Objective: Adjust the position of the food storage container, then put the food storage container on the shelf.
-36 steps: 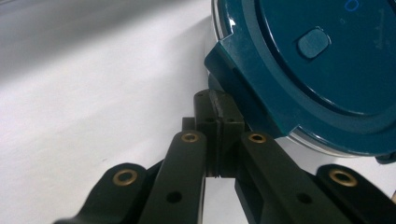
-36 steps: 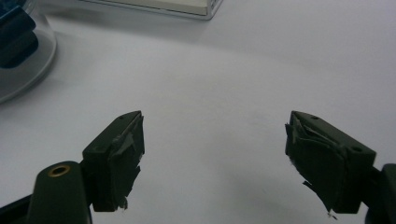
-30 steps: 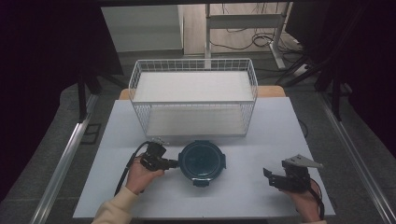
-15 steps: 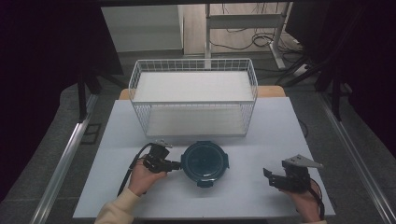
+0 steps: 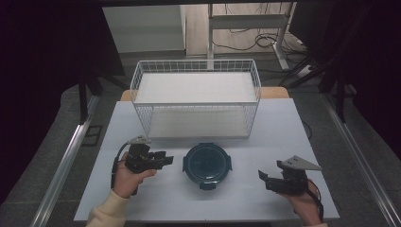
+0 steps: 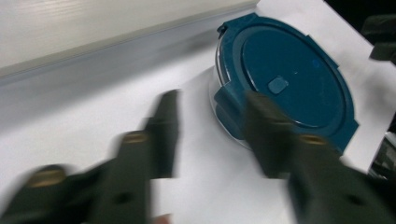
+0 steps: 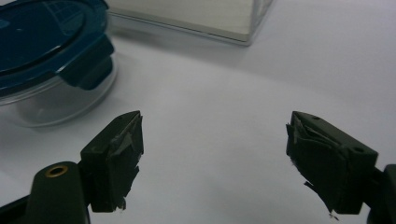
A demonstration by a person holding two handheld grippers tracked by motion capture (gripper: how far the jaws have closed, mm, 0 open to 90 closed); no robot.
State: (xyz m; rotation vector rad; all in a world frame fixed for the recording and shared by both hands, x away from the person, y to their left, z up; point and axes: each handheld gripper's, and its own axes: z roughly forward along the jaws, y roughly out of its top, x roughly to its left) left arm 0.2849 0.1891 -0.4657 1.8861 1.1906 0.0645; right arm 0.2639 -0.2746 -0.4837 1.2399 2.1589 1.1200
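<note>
Step in hand: the left gripper (image 5: 166,159) is sitting just beside the round container (image 5: 207,165), jaws spread, probably lining up on a side latch.
Next move: likely easing the jaws around that latch (image 6: 229,108).
Right gripper (image 5: 263,178): idling well apart from it, jaws gaping wide over bare table (image 5: 283,127).
Container: sitting mid-table, in front of the wire basket (image 5: 196,80), blue lid (image 6: 289,77) on.
Count: one container, one basket, two grippers.

A white table (image 5: 283,127) stood under dim light, its surface bare apart from two things. A white wire basket (image 5: 196,97) sat at the far middle. Near the front centre, apart from the basket, rested a round clear container (image 5: 207,164) with a dark teal clip-on lid.
</note>
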